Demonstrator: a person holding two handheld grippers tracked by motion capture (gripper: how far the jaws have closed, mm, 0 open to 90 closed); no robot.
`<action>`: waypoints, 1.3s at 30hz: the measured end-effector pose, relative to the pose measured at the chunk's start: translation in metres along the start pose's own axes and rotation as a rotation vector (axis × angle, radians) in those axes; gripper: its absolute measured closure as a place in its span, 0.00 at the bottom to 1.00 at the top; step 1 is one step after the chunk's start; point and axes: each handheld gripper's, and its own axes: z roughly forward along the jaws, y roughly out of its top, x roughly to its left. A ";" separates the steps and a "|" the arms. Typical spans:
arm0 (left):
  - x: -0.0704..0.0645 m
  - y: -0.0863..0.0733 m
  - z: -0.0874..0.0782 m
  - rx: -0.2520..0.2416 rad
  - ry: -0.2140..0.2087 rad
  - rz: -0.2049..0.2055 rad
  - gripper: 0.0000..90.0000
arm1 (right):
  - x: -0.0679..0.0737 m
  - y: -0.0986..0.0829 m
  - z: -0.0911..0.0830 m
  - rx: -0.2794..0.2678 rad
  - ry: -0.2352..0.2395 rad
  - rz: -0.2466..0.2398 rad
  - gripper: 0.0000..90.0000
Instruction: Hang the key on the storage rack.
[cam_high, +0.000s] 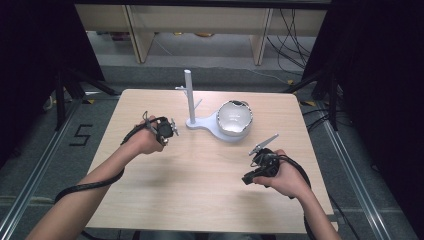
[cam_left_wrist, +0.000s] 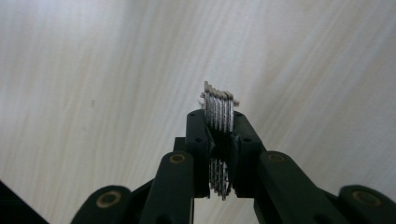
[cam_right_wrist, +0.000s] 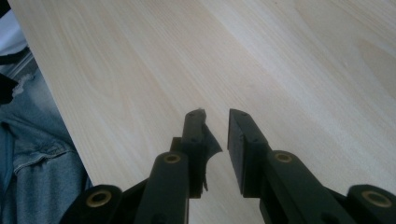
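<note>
Nearest you, your right claw (cam_high: 251, 178) hovers low over the pale wooden table (cam_high: 200, 185), its jaws spread with a clear gap between them and nothing in it. Farther forward on your left side, your left claw (cam_high: 168, 131) has its jaws pressed together on their ridged grey pads (cam_left_wrist: 219, 112), above bare tabletop. Beyond both, at the far middle of the table, a white stand with an upright post (cam_high: 190, 97) carries a shiny silver bowl (cam_high: 234, 118) on its base

Bright, soft-focus tabletop (cam_high: 200, 190); dark, murky surroundings.
</note>
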 end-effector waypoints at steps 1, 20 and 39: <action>0.000 0.000 0.000 0.000 0.000 0.000 0.89 | 0.000 0.000 0.000 0.000 0.000 0.000 0.86; 0.039 0.007 -0.030 -0.232 0.145 -0.121 0.89 | -0.015 -0.053 0.005 -0.299 -0.099 0.117 0.87; 0.076 0.039 -0.071 -0.463 0.152 -0.204 0.89 | -0.025 -0.078 0.026 -0.361 -0.027 0.155 0.87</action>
